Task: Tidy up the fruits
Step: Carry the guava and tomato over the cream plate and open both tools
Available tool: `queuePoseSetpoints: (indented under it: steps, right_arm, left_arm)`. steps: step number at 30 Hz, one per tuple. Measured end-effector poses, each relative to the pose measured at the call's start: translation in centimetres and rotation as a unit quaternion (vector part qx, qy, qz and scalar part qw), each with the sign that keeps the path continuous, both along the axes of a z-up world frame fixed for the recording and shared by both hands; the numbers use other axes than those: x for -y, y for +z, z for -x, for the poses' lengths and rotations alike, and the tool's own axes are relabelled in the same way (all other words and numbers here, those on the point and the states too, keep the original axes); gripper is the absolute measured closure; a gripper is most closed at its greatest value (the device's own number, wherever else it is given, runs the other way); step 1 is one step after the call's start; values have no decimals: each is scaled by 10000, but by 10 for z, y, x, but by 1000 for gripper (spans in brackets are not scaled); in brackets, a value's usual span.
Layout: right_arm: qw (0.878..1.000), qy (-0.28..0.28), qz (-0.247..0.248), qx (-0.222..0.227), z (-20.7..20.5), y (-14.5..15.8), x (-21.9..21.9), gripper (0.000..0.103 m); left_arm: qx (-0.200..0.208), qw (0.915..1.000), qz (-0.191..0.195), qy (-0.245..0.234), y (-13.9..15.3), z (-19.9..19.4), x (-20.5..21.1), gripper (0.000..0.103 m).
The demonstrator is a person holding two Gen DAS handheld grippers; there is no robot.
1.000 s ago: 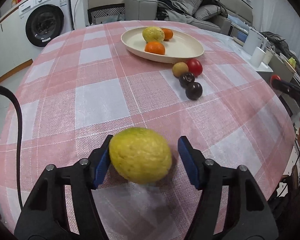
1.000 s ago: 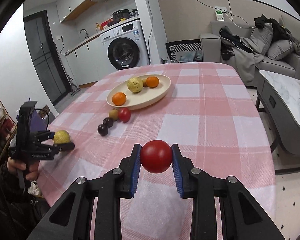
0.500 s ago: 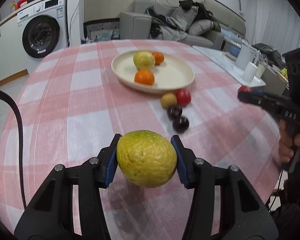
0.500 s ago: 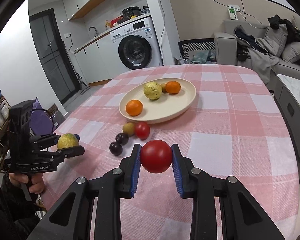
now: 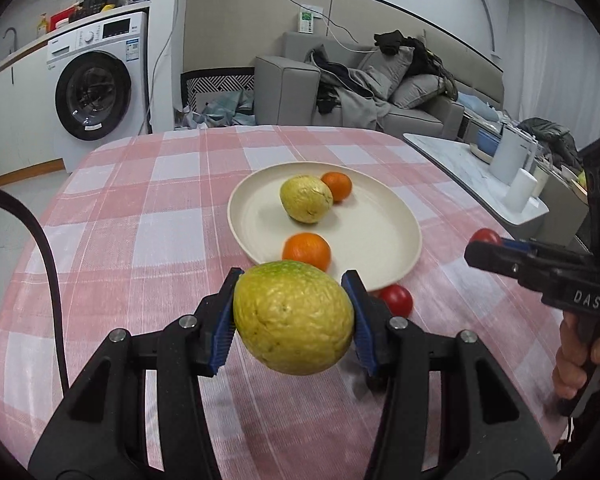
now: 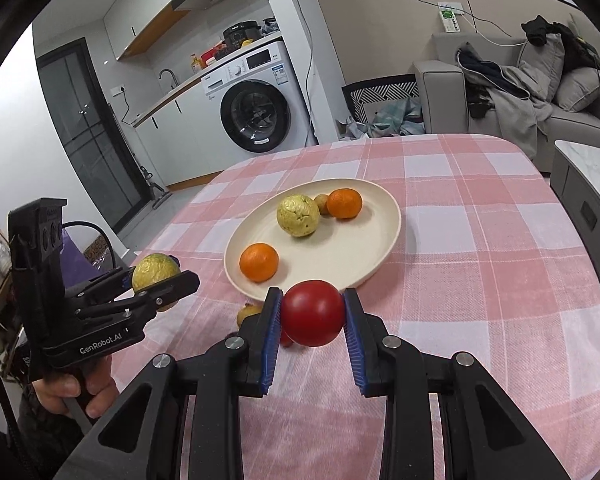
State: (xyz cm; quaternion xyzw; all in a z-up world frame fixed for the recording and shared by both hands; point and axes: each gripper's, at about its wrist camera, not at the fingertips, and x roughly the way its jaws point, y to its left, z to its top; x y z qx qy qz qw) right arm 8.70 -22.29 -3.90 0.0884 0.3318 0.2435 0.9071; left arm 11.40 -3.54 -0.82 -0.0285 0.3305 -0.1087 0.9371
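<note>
My left gripper (image 5: pixel 293 316) is shut on a yellow-green guava (image 5: pixel 293 320), held above the pink checked tablecloth just short of the cream plate (image 5: pixel 380 236). My right gripper (image 6: pixel 312 314) is shut on a red tomato (image 6: pixel 312 312), held near the plate's (image 6: pixel 340 256) front rim. The plate holds another guava (image 5: pixel 306 199), two oranges (image 5: pixel 306 251) (image 5: pixel 337 186) and a small brownish fruit (image 6: pixel 321 203). A loose red tomato (image 5: pixel 396 300) lies on the cloth by the plate. In the right wrist view the left gripper (image 6: pixel 155 280) shows at the left with its guava.
A small yellowish fruit (image 6: pixel 248 314) lies on the cloth before the plate, partly hidden by my right fingers. A side table with white containers (image 5: pixel 512 164) stands to the right, a washing machine (image 5: pixel 95 88) and a sofa (image 5: pixel 360 92) beyond the table.
The left gripper closed on the guava and lifted it. Both grippers moved forward toward the plate with their fruits. The dark fruits on the cloth are now hidden from view.
</note>
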Motion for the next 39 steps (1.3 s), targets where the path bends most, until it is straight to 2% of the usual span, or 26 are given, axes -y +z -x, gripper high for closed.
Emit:
queuePoseSetpoints:
  steps: [8,18,19,22,24,26,33,35,38,39]
  right_arm:
    - [9999,-109,104,-13,-26,-10,-21,72]
    - [9993,-175,199,-256,-57,-25,-36,72]
    - [9992,-174,209,-280,-58,-25,-36,70]
    - [9991,-233,297,-208,-57,-25,-37,51]
    - [9990,-255,360,-92,-52,-22,-36,46]
    - [9989,-264,374,-37,-48,-20,-34,34]
    - [9989,-387,235,-71,-47,-19,-21,28]
    - [9989,-397,233,-80,-45,-19,-20,25]
    - [9989,-393,248,-67,-42,-18,-17,19]
    - [9989,-382,252,-54,-40,-17,-16,18]
  left_arm:
    - [-77,9998,86,182,-10,-38,-3,56]
    - [-228,9995,-64,187,-24,-67,7,56]
    - [-229,9996,-50,167,-25,-70,8,56]
    - [-230,9997,-46,92,-26,-79,12,56]
    - [-207,9997,-98,64,-25,-82,16,56]
    - [-244,9996,-135,77,-27,-88,18,56]
    - [-376,9991,39,205,-28,-101,9,56]
    - [-357,9992,-40,191,-27,-97,8,52]
    - [-291,9993,-139,182,-24,-85,7,28]
    - [-243,9994,-137,190,-22,-79,7,17]
